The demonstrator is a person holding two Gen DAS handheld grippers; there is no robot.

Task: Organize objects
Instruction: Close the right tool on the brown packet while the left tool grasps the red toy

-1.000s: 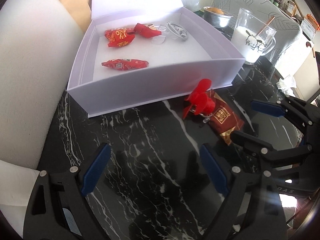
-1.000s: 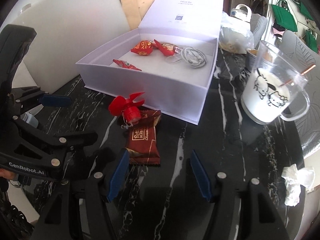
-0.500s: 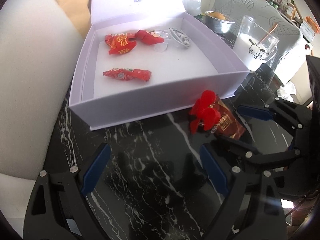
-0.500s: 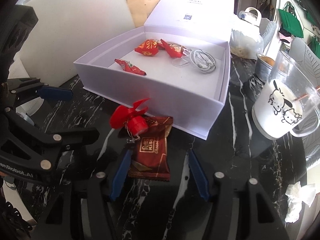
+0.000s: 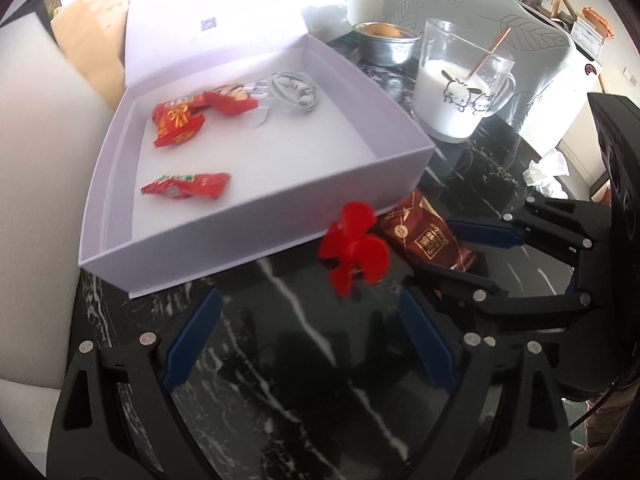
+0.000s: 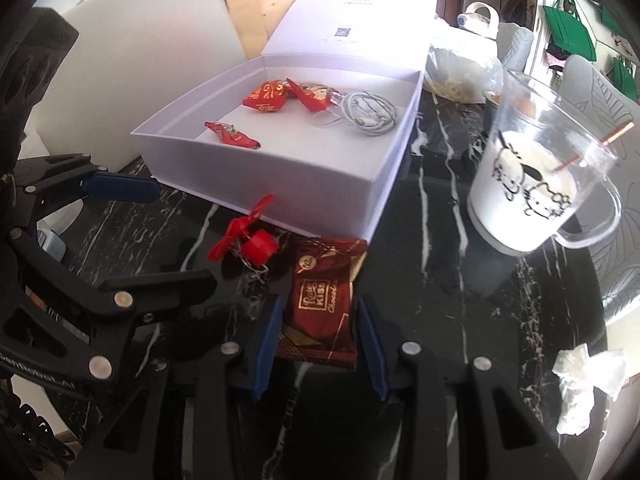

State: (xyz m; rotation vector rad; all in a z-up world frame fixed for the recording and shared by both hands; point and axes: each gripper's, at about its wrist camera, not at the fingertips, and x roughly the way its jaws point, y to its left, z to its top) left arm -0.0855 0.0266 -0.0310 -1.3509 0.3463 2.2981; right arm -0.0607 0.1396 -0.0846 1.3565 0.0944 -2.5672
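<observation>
The right gripper (image 6: 318,340) stood part open, its blue pads (image 6: 267,350) on either side of the near end of a brown chocolate packet (image 6: 322,306). The pads lay close along the packet's edges; whether they pressed it could not be told. In the left wrist view the same gripper (image 5: 460,254) reached in from the right with the packet (image 5: 426,236) between its fingers.

The left gripper (image 5: 310,340) was wide open and held nothing, with bare black marble table (image 5: 280,380) between its pads (image 5: 192,338).

The packet lay flat on the table, gold lettering up, its far end just beside the front wall of the white box (image 6: 320,196). A red toy fan (image 6: 248,236) sat touching the packet's left far corner, blades tilted toward the box. In the left view the fan (image 5: 354,254) was near that gripper's right pad.

The box stood open, lid (image 6: 360,20) tipped back. Inside were three red candies: one (image 5: 186,186) near the front, two (image 5: 178,124) at the back, beside a coiled white cable (image 5: 294,92).

Right of the box stood a glass mug (image 6: 536,184) of milk with cartoon dogs printed on it and a thin stick leaning in it. A crumpled tissue (image 6: 584,384) lay on the table well to the right. Behind the mug sat a metal bowl (image 5: 386,44).
</observation>
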